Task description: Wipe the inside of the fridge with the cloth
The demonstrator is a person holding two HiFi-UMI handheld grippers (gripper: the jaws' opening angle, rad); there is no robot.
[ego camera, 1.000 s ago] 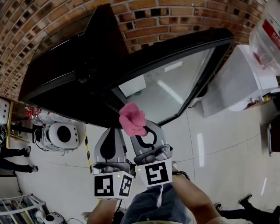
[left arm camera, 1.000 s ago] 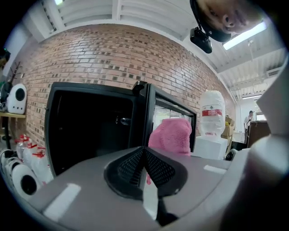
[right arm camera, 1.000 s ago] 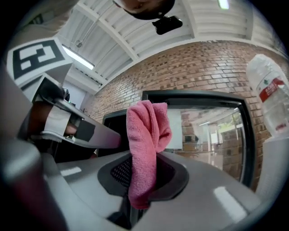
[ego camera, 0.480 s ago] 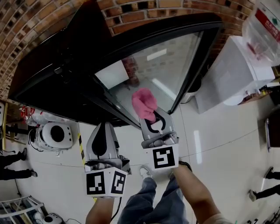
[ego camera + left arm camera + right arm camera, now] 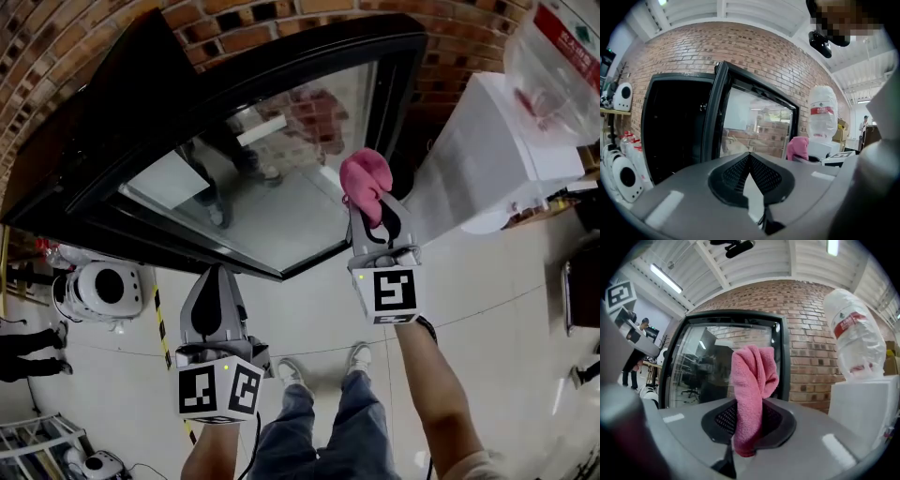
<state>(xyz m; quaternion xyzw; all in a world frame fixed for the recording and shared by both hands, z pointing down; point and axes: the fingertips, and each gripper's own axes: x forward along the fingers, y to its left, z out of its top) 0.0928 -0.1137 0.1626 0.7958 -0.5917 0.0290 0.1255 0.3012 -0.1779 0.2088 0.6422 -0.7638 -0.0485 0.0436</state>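
Observation:
The black fridge (image 5: 112, 122) stands against the brick wall with its glass door (image 5: 281, 178) swung wide open; its dark inside (image 5: 675, 126) shows in the left gripper view. My right gripper (image 5: 372, 208) is shut on a pink cloth (image 5: 364, 185), held in front of the door's right edge; the cloth (image 5: 752, 390) stands up bunched between the jaws. My left gripper (image 5: 213, 298) hangs lower left, below the door's bottom frame, shut with nothing in it (image 5: 751, 161).
A white water dispenser (image 5: 506, 159) with a large plastic bottle (image 5: 553, 56) stands right of the fridge. A round white machine (image 5: 108, 286) sits on the tiled floor at the left, near yellow-black floor tape (image 5: 161, 328). People stand at far left.
The door has swung further open. My right gripper has carried the pink cloth up and to the right, towards the door's right edge. My left gripper has dropped back and to the left.

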